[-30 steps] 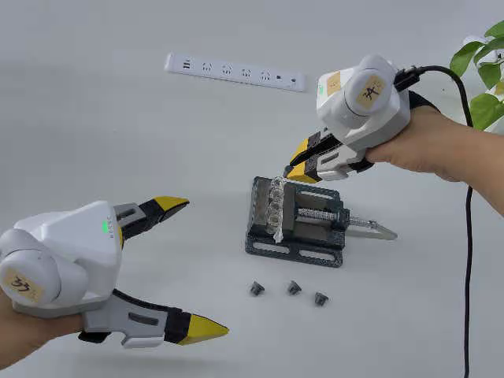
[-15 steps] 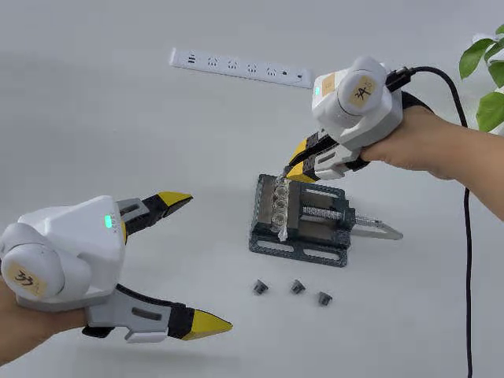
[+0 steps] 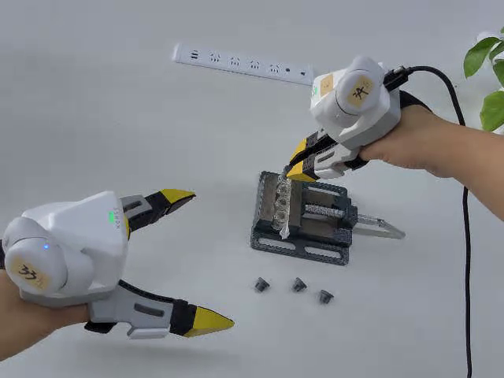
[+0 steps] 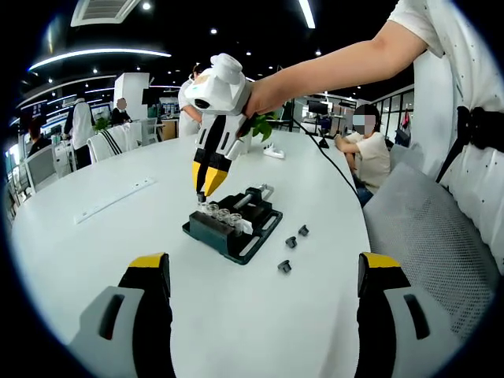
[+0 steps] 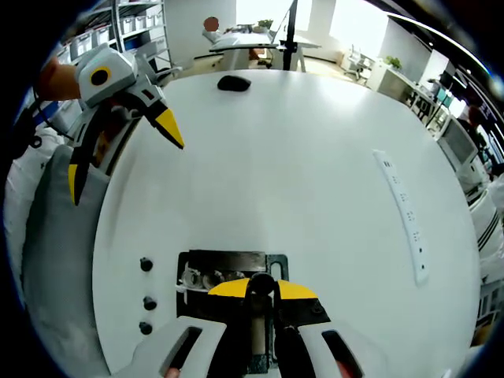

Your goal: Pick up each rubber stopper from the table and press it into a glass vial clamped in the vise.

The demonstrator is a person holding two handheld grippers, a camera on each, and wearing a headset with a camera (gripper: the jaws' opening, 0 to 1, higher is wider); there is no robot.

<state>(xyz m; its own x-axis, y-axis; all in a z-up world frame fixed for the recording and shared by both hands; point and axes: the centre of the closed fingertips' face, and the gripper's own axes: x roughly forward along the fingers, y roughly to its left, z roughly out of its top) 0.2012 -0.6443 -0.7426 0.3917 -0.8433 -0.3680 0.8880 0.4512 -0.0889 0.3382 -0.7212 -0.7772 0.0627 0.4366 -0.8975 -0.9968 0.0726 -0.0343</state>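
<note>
As 3 stoppers (image 3: pixel 298 284) lie loose, 1 vise (image 3: pixel 303 230)

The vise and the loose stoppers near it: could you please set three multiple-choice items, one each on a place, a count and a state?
1. Where do the loose rubber stoppers lie?
A. on the table beside the vise, on the person's side
B. inside the vise
C. stacked on one another

2. How many lie loose?
A. two
B. three
C. five

3. How do the fingers of the left gripper stand?
A. shut on a stopper
B. wide open, holding nothing
C. shut on a vial

Key:
1 A, the head view shows them on the bare table by the vise's base.
2 B, three dark stoppers lie there.
3 B, the left gripper view shows both fingers far apart with nothing between.
</note>
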